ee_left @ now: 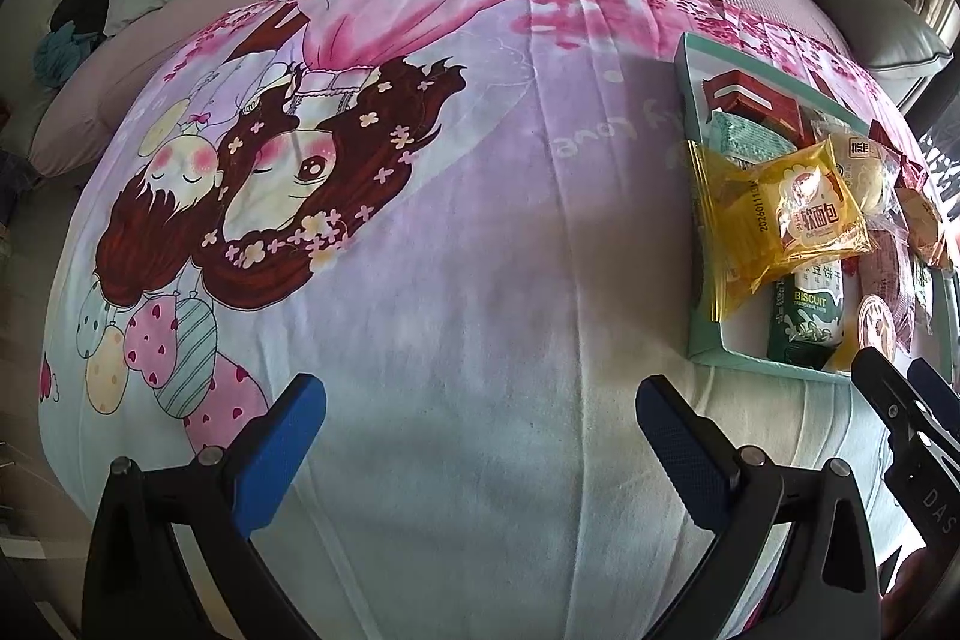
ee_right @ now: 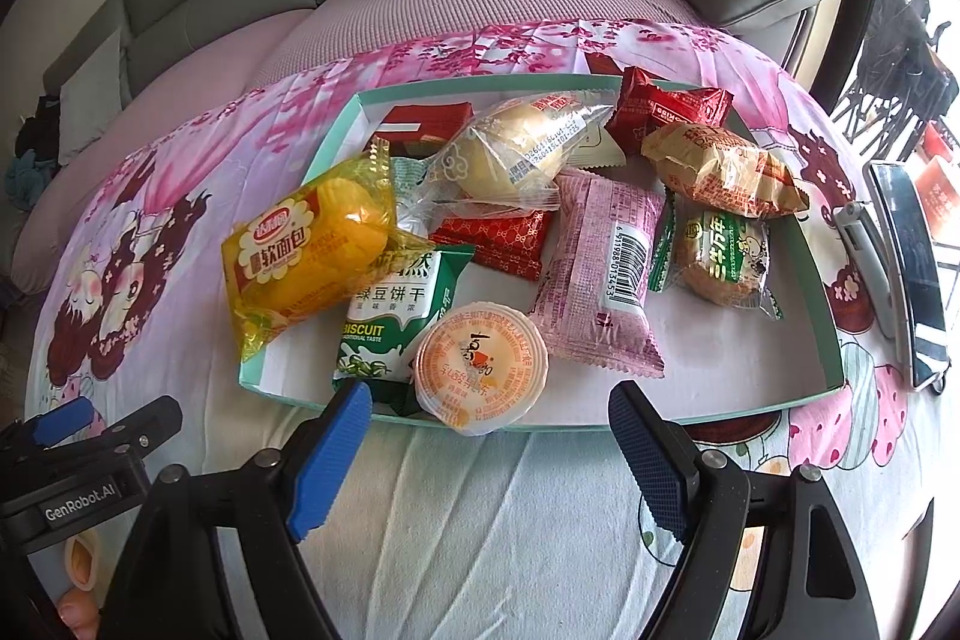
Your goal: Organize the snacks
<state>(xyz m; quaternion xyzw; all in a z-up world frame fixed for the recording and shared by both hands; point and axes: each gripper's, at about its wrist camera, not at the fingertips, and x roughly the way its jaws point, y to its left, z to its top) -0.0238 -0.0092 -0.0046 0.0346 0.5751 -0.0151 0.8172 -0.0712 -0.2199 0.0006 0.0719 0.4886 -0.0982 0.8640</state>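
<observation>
snacks sat piled in a shallow mint-green cardboard tray (ee_right: pixel 831 334) on a pink cartoon-print blanket (ee_left: pixel 480 250). yellow plastic bread packet (ee_right: pixel 306 262) overhung its left rim. left gripper (ee_left: pixel 480 430) and right gripper (ee_right: pixel 489 436) both gaped, empty, above the blanket.

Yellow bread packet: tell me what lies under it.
The yellow bread packet overhangs the teal tray's left wall, resting partly on the green biscuit packet and a pale green packet behind. Anything else beneath stays hidden.
</observation>
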